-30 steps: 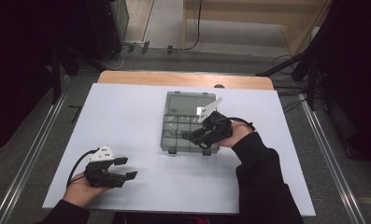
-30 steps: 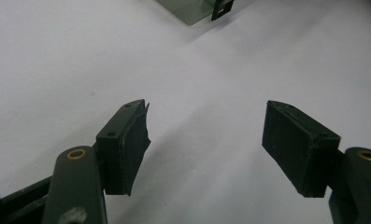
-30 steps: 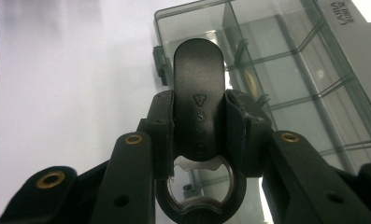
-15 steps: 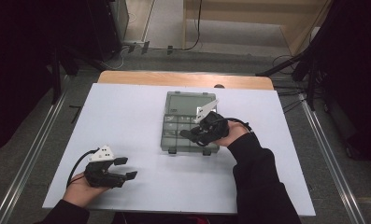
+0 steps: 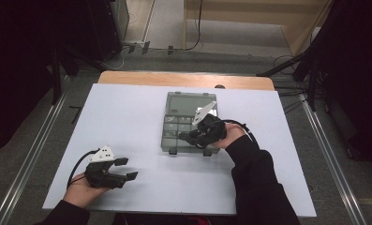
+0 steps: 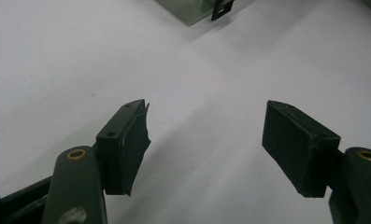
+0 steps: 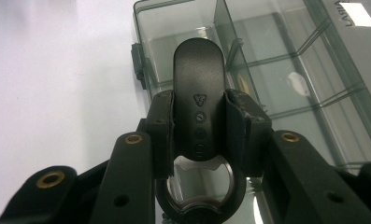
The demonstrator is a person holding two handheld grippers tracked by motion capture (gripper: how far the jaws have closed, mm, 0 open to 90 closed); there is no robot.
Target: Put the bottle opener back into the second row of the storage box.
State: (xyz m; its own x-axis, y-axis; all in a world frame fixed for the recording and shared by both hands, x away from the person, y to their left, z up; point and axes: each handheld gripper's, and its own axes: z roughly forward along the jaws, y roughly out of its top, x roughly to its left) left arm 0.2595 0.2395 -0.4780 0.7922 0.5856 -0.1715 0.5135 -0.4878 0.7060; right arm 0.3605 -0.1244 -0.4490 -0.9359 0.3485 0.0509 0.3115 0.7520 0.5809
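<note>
So the right gripper (image 5: 187, 137) sits just right of centre in the high view, clamped on a black bottle opener (image 7: 198, 103). In the right gripper view the pads squeeze the handle from both sides, rounded tip pointing up the frame and the metal ring end tucked down near the bottom edge. Grabbing it mid-handle like that probably keeps it from swinging around.

It's hovering over the clear compartment box (image 5: 173, 132), whose lid stands open toward the top of the frame. The opener's tip is above the near-left compartment, next to a divider, so my guess is it's going in or coming out of that slot. Can't tell if it's touching the box floor.

The left gripper (image 5: 125, 168) is parked at lower left of the high view on the white table (image 5: 127, 112), jaws wide apart with nothing between them. It's well clear of the box, seemingly just staying out of the way.
</note>
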